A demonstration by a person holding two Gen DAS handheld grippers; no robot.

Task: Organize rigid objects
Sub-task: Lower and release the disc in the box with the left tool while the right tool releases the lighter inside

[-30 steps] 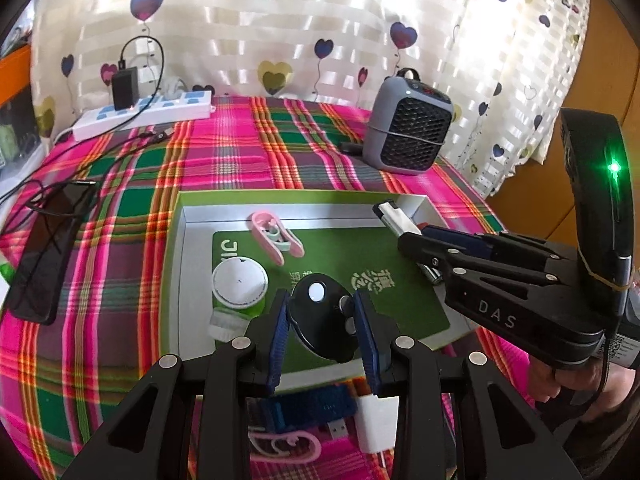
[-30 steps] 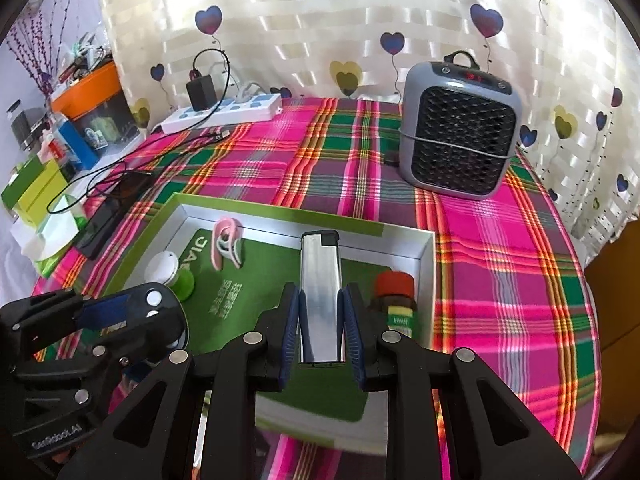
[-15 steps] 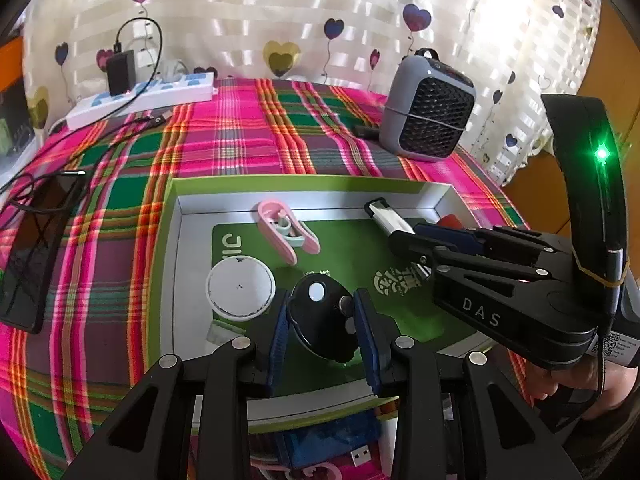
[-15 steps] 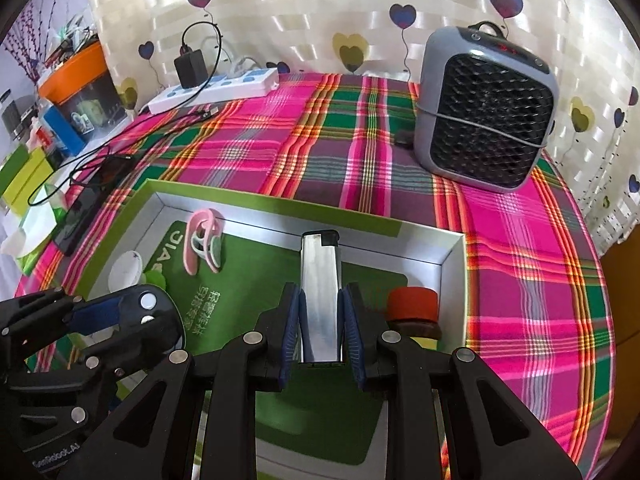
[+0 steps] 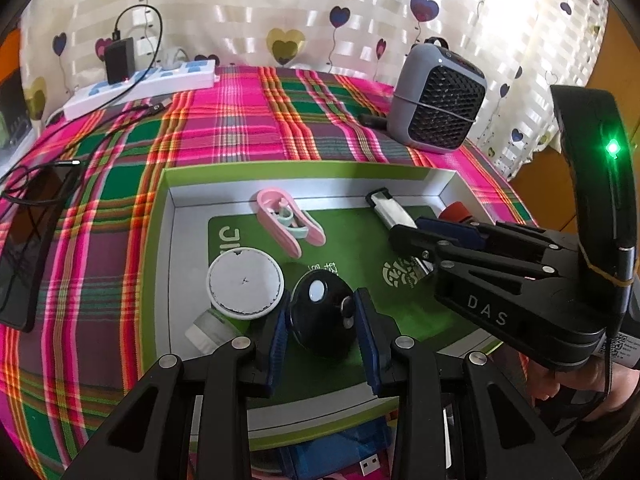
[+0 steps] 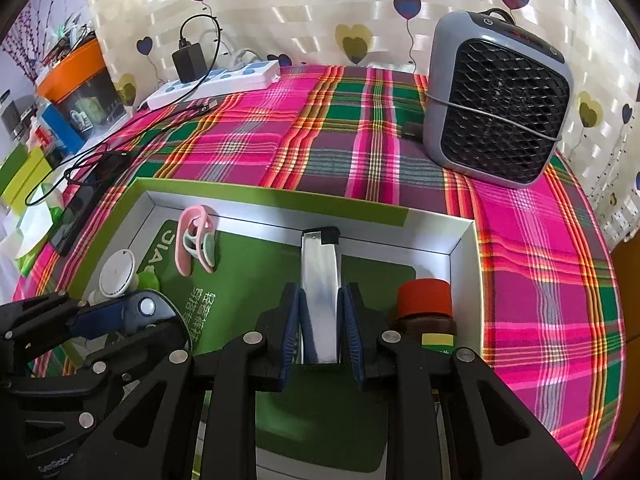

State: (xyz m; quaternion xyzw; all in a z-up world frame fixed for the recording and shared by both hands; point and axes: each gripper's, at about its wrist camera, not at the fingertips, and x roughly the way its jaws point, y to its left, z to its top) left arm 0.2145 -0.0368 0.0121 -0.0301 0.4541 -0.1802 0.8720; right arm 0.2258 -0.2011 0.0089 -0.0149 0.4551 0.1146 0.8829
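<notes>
My left gripper (image 5: 322, 318) is shut on a round black device (image 5: 322, 316) with a white dot, held low over the green-lined box (image 5: 168, 208). My right gripper (image 6: 320, 314) is shut on a silver lighter (image 6: 320, 276) with a black cap, above the box's right half; the lighter (image 5: 390, 210) also shows in the left wrist view. Inside the box lie a pink clip (image 5: 286, 224), a white round lid (image 5: 245, 282) and a red-capped brown bottle (image 6: 426, 308) in the right corner.
A grey fan heater (image 6: 496, 108) stands at the back right on the plaid cloth. A white power strip (image 5: 140, 86) with a black charger lies at the back left, a black phone (image 5: 24, 248) on the left. A blue item and a USB plug (image 5: 370, 464) lie before the box.
Both grippers have come down and forward over the box with their objects still held. The box's contents have not moved.
</notes>
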